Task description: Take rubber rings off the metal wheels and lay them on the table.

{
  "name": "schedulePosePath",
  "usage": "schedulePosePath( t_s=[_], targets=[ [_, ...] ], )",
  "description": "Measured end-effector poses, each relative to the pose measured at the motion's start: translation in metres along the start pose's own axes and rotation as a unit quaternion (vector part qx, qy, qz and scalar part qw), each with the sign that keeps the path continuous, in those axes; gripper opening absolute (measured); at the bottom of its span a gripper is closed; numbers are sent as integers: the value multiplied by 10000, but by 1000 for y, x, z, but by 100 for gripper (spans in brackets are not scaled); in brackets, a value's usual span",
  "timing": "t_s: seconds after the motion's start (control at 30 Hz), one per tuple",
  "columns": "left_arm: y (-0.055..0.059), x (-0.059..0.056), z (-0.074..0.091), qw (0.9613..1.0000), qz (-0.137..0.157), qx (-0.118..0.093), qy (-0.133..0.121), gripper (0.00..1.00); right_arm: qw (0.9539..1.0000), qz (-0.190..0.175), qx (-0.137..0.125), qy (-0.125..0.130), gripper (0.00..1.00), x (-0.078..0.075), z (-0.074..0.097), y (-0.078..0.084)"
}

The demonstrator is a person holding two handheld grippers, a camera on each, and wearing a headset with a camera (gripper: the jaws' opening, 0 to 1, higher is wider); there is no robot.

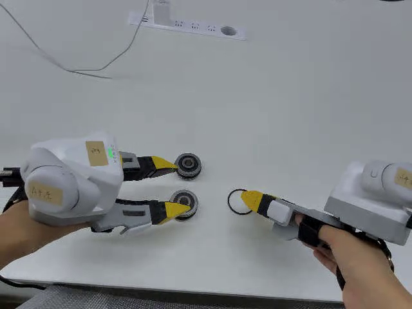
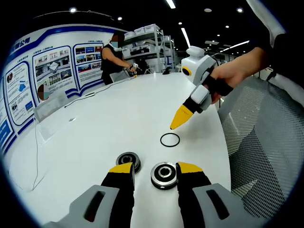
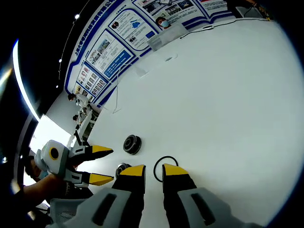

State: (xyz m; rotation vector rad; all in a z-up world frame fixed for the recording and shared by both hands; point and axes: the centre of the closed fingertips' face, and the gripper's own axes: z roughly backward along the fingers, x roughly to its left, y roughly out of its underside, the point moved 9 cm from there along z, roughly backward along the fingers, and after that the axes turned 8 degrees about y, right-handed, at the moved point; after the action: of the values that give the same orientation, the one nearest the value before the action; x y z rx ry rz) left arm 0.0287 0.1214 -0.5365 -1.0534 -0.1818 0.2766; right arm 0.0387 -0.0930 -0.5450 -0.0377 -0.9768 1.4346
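White workbench (image 1: 257, 116); power strip (image 1: 193, 27); poster wall (image 2: 52, 66); ceiling spotlights (image 2: 172, 4).

Bright, even light washed the glossy white tabletop (image 1: 270, 116), leaving faint shadows. The 2 gripper views curved at the edges.

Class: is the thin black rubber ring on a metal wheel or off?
Off. The thin black rubber ring lies flat on the white table, bare tabletop showing through its middle, apart from both metal wheels.

Black rubber ring (image 1: 238, 201), white table (image 1: 270, 122), yellow-tipped tongs (image 1: 175, 185)
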Motion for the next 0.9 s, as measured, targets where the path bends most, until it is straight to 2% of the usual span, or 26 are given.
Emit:
schedulePosePath(
  t_s=[0.2, 0.5, 0.9],
  targets=[
    [3, -3, -3, 9999, -8, 118, 103, 27, 9998, 34, 80, -186, 18, 3, -2, 0],
    [7, -4, -6, 9995, 1, 247, 209, 23, 9993, 44, 185, -322, 20, 7, -6, 6],
    [7, -2, -10, 9991, 55, 322, 275, 17, 9992, -30, 206, -327, 20, 6, -7, 6]
  ],
)
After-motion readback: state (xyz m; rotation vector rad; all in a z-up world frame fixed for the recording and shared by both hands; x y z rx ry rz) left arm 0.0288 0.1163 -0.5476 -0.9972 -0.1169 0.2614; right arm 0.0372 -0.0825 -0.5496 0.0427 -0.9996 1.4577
